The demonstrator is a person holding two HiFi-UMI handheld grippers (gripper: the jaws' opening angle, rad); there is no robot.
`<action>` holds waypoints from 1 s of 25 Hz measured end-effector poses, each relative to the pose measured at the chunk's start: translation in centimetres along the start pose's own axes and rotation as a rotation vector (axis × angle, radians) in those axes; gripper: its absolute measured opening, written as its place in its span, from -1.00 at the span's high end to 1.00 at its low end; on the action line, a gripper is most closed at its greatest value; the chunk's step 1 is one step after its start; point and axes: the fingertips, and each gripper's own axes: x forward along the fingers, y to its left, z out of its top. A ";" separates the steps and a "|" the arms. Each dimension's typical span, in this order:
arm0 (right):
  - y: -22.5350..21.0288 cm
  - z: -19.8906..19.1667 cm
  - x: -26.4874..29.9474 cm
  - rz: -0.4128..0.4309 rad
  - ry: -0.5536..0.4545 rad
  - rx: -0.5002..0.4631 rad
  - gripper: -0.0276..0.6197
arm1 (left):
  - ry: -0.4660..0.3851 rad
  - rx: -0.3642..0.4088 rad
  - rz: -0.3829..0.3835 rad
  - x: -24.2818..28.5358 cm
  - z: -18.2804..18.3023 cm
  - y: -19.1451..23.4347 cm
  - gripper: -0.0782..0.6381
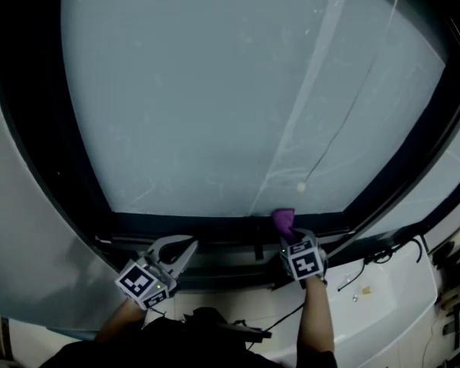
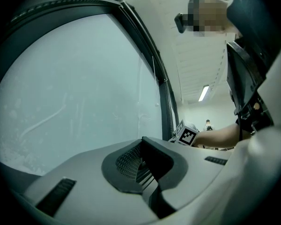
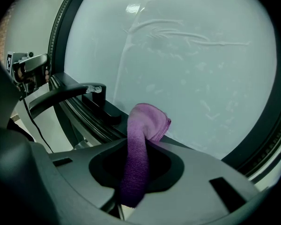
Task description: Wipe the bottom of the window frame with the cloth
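Observation:
A purple cloth (image 1: 284, 221) (image 3: 147, 125) is pinched in my right gripper (image 1: 290, 240) (image 3: 136, 172), which is shut on it. The cloth's folded end sticks up past the jaws and rests against the bottom rail of the dark window frame (image 1: 184, 225) (image 3: 98, 109), just under the glass (image 1: 230, 90). My left gripper (image 1: 185, 250) (image 2: 141, 165) hovers to the left in front of the same rail; its jaws stand together with nothing between them. In the left gripper view, the right gripper's marker cube (image 2: 187, 135) shows further along the frame.
A dark handle (image 3: 91, 89) stands on the bottom rail left of the cloth. At the lower right, a white ledge (image 1: 391, 297) carries a black cable (image 1: 376, 255). The frame's dark side posts (image 1: 38, 113) rise on both sides.

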 end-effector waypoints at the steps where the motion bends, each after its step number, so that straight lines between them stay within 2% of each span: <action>1: 0.0 0.0 0.1 -0.009 0.003 0.005 0.66 | 0.003 0.002 -0.004 -0.2 0.0 0.1 0.77; 5: 1.0 0.7 0.0 -0.002 -0.002 0.000 0.66 | -0.001 0.010 0.000 -1.0 0.1 0.5 0.77; 11: 2.8 1.6 0.4 0.029 -0.002 -0.071 0.67 | 0.000 -0.023 0.072 -2.0 -0.1 0.9 0.77; 16: 3.3 2.2 0.5 0.069 -0.001 -0.099 0.67 | 0.005 -0.026 0.096 -2.2 -0.1 0.1 0.77; 21: 4.0 2.7 0.2 0.032 0.008 -0.189 0.67 | 0.004 -0.028 0.127 -2.8 0.0 0.0 0.77; 25: 4.8 4.1 -0.8 0.043 -0.045 -0.197 0.67 | 0.012 -0.034 0.140 -3.0 -0.2 0.3 0.77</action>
